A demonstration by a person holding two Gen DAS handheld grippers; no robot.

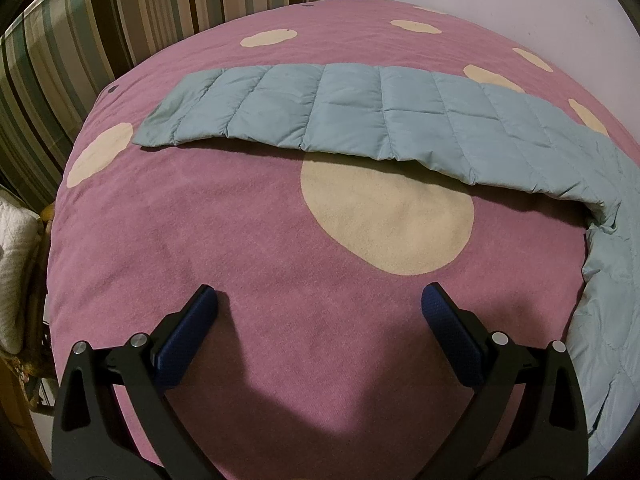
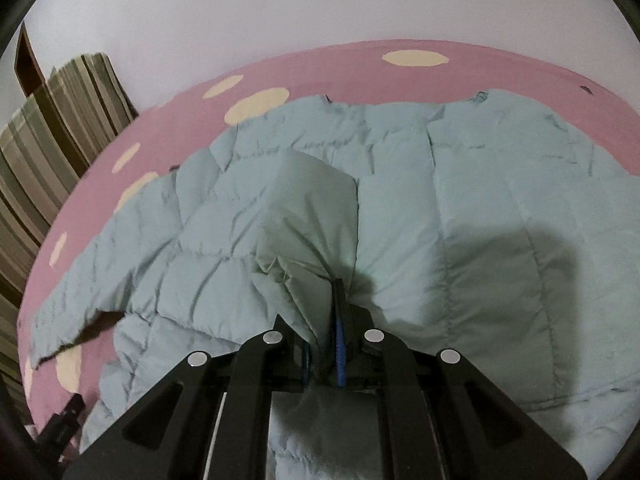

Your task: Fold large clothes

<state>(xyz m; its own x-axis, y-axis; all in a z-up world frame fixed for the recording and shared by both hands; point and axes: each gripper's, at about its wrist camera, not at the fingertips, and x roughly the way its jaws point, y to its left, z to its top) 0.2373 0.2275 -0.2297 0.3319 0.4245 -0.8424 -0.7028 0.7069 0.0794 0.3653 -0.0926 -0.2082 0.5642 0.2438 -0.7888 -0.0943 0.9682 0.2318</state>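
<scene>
A light blue quilted puffer jacket (image 2: 460, 216) lies spread on a pink bed cover with cream dots (image 2: 304, 68). One long sleeve (image 1: 320, 108) stretches flat across the bed in the left wrist view, and the jacket body runs down the right edge. My right gripper (image 2: 324, 340) is shut on a bunched piece of the jacket (image 2: 308, 232), lifted over the jacket body. My left gripper (image 1: 320, 308) is open and empty, hovering over the bare pink cover (image 1: 200, 220), short of the sleeve.
A striped cushion or headboard (image 1: 100, 28) stands at the far left of the bed. A white wall (image 2: 320, 8) runs behind the bed. A white quilted item (image 1: 16, 264) sits off the bed's left edge. The left gripper also shows at the lower left in the right wrist view (image 2: 64, 420).
</scene>
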